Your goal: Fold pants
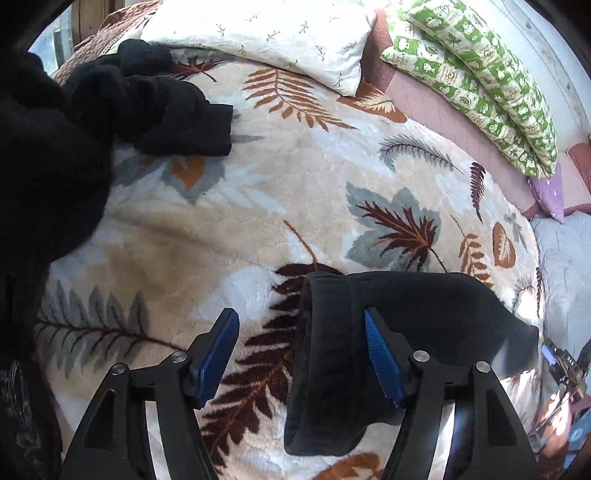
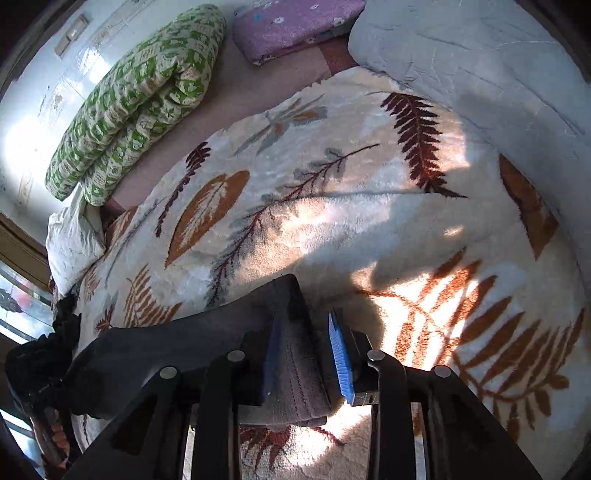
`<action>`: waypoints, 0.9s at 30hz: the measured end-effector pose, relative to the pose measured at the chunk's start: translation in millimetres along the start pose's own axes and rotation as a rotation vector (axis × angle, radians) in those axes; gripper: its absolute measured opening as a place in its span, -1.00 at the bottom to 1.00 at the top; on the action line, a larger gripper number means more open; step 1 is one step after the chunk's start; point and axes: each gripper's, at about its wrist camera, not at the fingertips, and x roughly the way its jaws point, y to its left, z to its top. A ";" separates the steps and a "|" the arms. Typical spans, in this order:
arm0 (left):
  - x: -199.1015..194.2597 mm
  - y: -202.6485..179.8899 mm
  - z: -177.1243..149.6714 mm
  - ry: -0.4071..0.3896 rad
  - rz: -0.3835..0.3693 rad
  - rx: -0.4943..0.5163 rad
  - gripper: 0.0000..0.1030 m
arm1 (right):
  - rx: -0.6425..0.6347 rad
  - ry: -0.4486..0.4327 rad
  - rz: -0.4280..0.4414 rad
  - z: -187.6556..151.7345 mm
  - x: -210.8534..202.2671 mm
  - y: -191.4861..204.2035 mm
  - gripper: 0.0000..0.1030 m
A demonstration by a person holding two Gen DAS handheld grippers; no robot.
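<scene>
The black pants lie on a cream leaf-print blanket. In the left wrist view a folded band of the pants runs down between the jaws of my left gripper. The band rests against the right blue pad, and the left pad stands well apart from it, so the gripper is open. In the right wrist view the dark pants stretch off to the left. A strip of them sits between the jaws of my right gripper, close to the left pad. A small gap shows at the right pad.
A heap of other black clothing lies at the blanket's far left. A white sprigged pillow, a green patterned folded quilt, a purple cushion and a grey quilt ring the bed. Sunlight patches fall on the blanket.
</scene>
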 end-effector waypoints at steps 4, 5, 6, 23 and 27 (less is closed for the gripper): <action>-28.4 -32.3 -14.7 -0.045 0.166 0.017 0.35 | 0.038 -0.013 0.039 2.8 -28.0 -13.1 -0.17; -35.6 -39.4 -18.6 -0.066 0.208 0.002 0.36 | 0.038 -0.007 0.047 2.6 -32.9 -14.6 -0.15; -42.6 -45.6 -21.7 -0.090 0.229 -0.017 0.45 | 0.036 -0.004 0.050 1.2 -37.6 -16.3 -0.14; 21.9 -273.3 -123.9 0.237 -0.148 0.132 0.55 | 0.040 0.110 0.182 -12.2 -39.6 -35.4 -0.05; 46.9 -320.2 -144.7 0.298 -0.246 0.062 0.55 | 0.056 0.131 0.201 -13.0 -29.9 -37.0 -0.02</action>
